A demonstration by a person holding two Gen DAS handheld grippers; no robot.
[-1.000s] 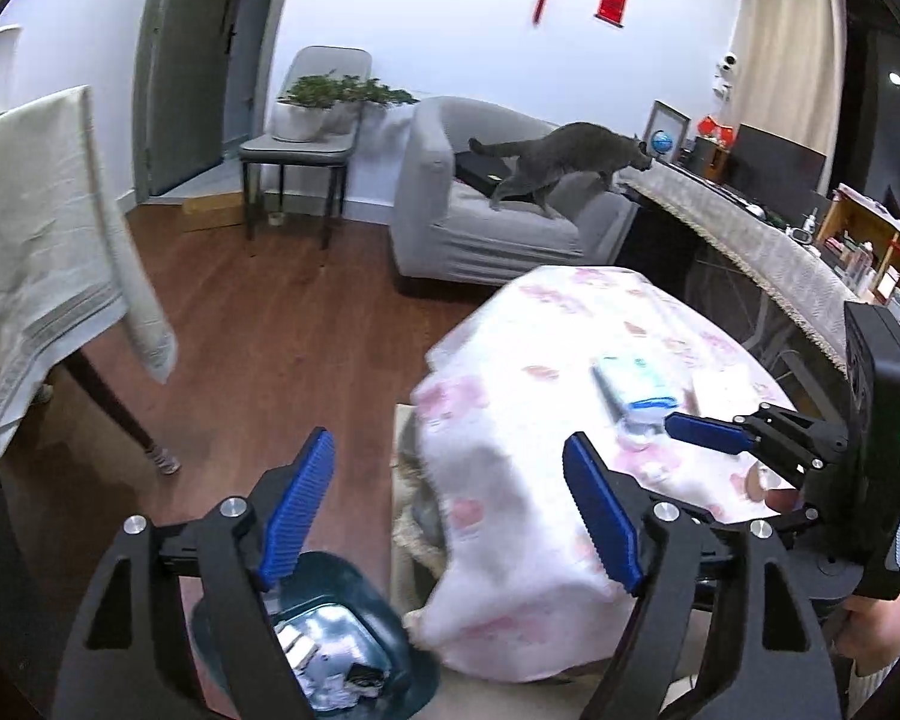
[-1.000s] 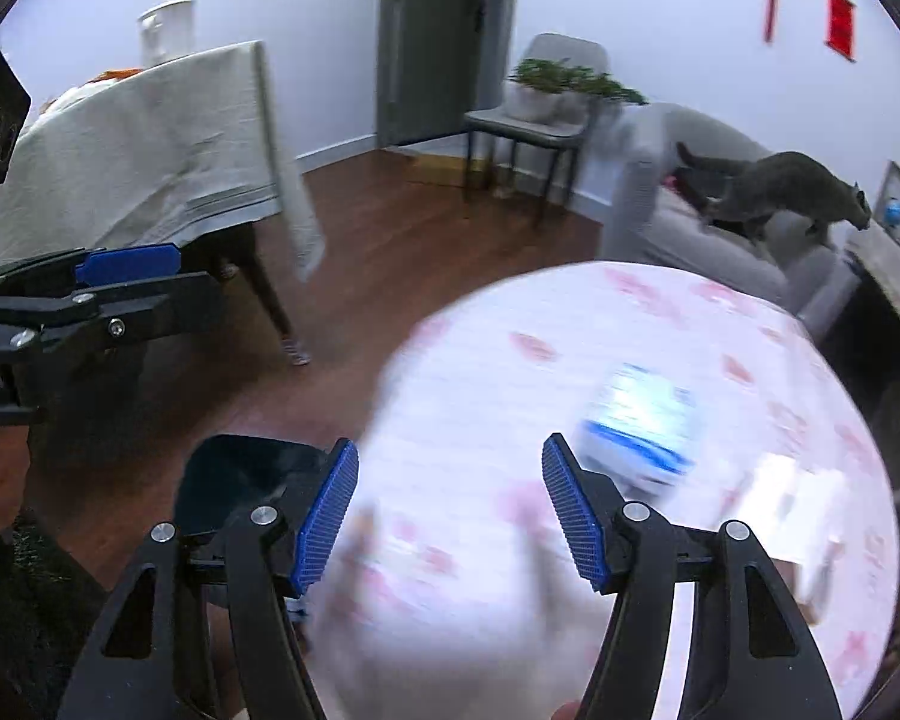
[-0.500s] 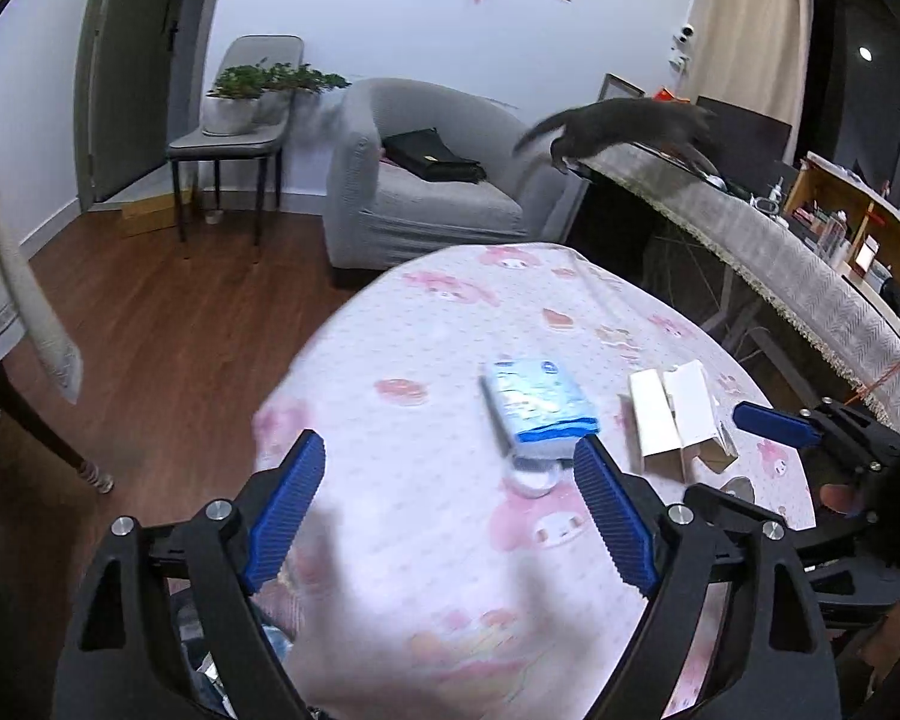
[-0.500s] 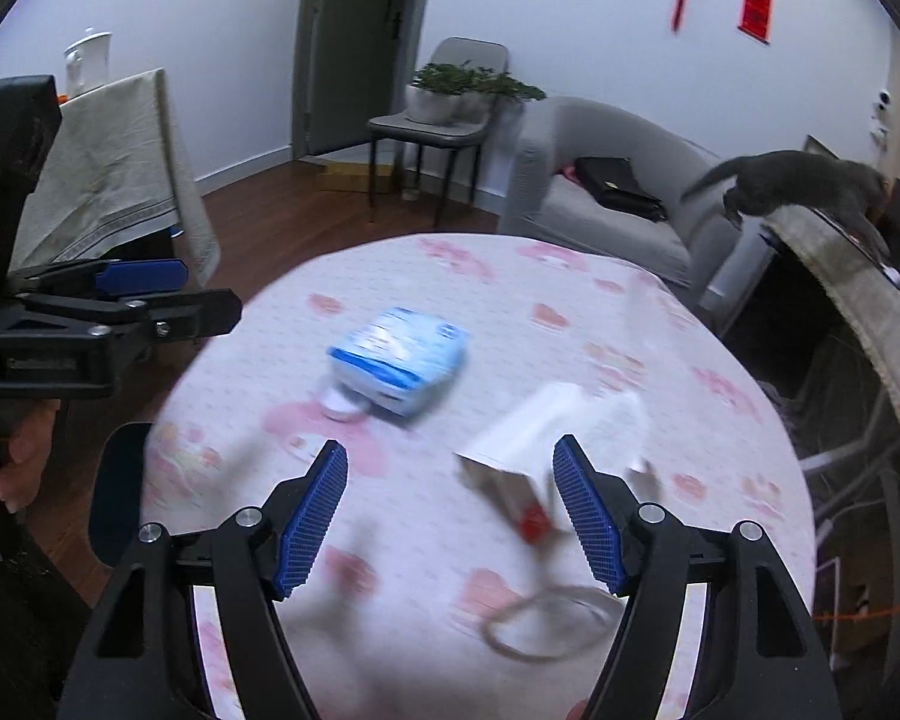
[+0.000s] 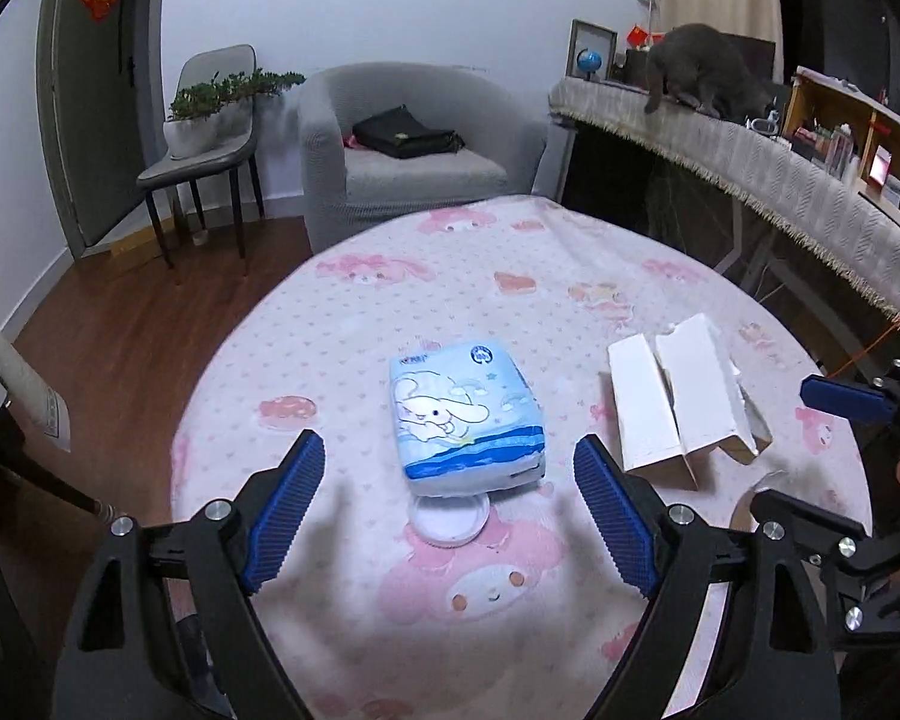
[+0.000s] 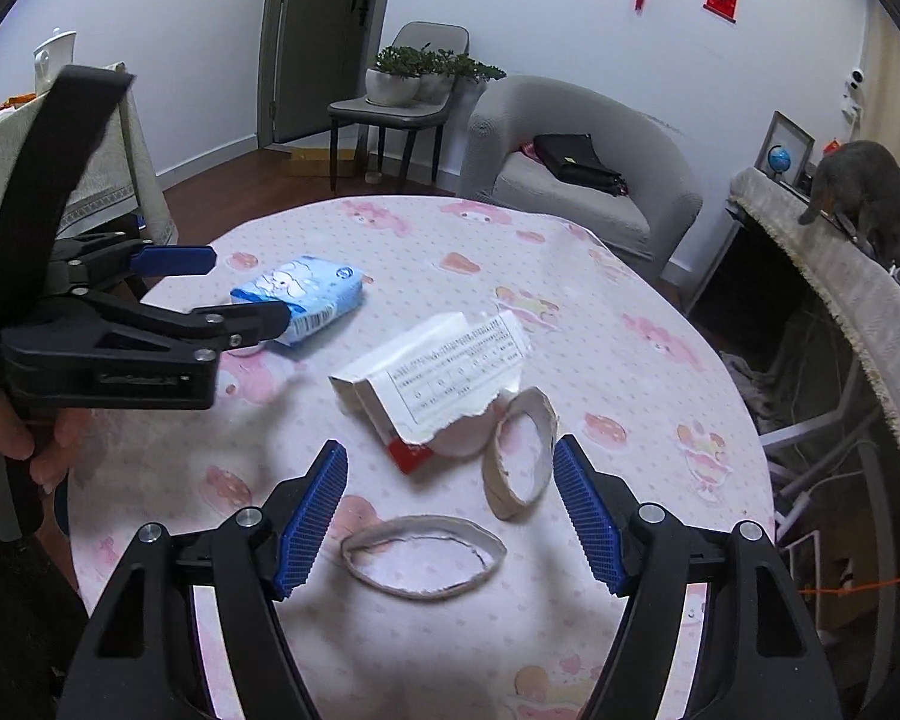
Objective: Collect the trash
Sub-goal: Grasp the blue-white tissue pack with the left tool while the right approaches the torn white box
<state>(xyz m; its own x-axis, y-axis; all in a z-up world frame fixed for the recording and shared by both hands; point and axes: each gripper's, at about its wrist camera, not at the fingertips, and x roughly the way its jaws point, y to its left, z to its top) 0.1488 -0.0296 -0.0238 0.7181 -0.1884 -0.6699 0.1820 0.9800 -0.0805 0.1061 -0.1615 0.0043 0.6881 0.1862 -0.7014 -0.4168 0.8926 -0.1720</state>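
Pink cartoon-print cloth covers the round table (image 5: 354, 330) under both my tools, and its far edge faces a grey armchair (image 5: 414, 138) with a black bag (image 5: 405, 132) on the seat. Left of the armchair a chair carries potted plants (image 5: 222, 102). Along the right side of the room runs a long draped counter (image 5: 810, 198), and a grey cat (image 5: 702, 72) stands on it with its head down.

My left gripper (image 5: 444, 516) hangs over the near edge of the table with its jaws spread wide and nothing between them. Just ahead of it lies a blue tissue pack (image 5: 465, 414), its near end resting over a small white lid (image 5: 450, 519). Right of the pack, toward the right edge, sits a torn white carton (image 5: 678, 402), lying open.

My right gripper (image 6: 450, 516) is likewise wide open and holds nothing. Between its fingers, at the near edge, lies a flattened cardboard ring (image 6: 423, 558). A second cardboard ring (image 6: 519, 456) stands tilted just beyond, leaning against the carton, whose printed flap faces up. That second ring and the carton crowd the space directly ahead of my right fingers.
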